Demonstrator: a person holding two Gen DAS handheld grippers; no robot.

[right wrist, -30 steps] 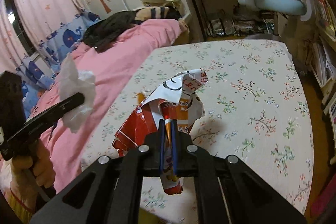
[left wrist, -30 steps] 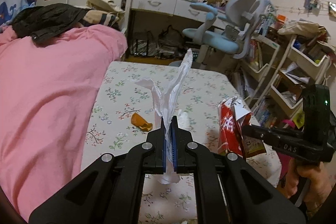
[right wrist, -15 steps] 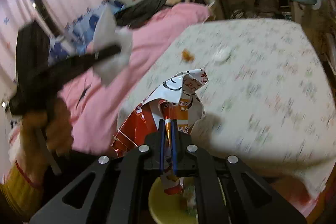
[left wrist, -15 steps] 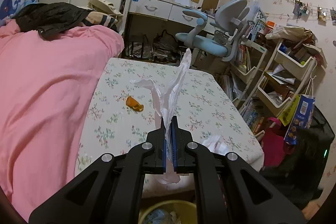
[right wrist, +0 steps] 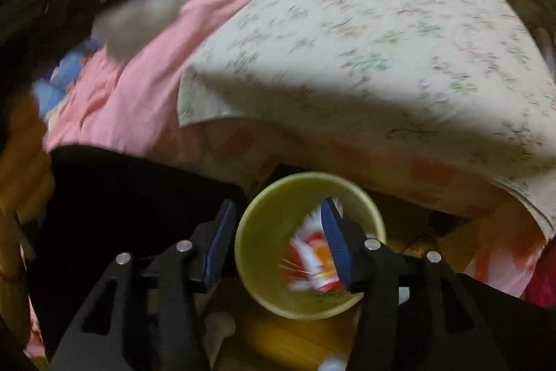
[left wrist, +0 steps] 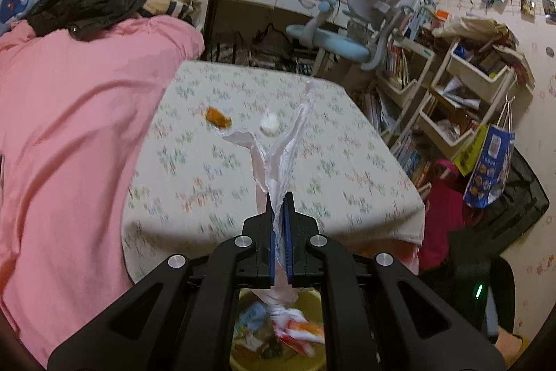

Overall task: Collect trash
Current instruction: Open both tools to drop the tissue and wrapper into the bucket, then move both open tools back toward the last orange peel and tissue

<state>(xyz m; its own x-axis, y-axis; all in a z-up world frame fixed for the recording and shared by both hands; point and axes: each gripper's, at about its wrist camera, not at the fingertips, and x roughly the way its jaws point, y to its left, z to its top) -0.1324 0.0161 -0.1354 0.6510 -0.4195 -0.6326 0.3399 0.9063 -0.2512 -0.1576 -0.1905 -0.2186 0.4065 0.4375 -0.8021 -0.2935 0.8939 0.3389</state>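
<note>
- Yellow bin (right wrist: 309,246) sits on the floor, right below the near edge of the table (right wrist: 399,86). It is the closest thing to both claws.
- Right claw (right wrist: 278,244) hangs over the bin. Its jaws have just been opening, and nothing is pinched between them now.
- Red and white wrapper (right wrist: 314,261) is loose inside the bin, under the right claw. It looks blurry.
- Left claw (left wrist: 278,225) is above the bin too. Its jaws are squeezed tight on a white crumpled tissue (left wrist: 278,159), which sticks up past the tips.
- The bin shows under the left claw as well, with bits of trash in it.
- Past the bin, the table has a flowery cloth on it.
- An orange scrap (left wrist: 218,118) and a small white wad (left wrist: 269,124) lie near each other on the far half of the table.
- Beside the table, left of the bin, is a pink blanket (left wrist: 69,127).
- Far behind the table stands a blue chair (left wrist: 351,23).
</note>
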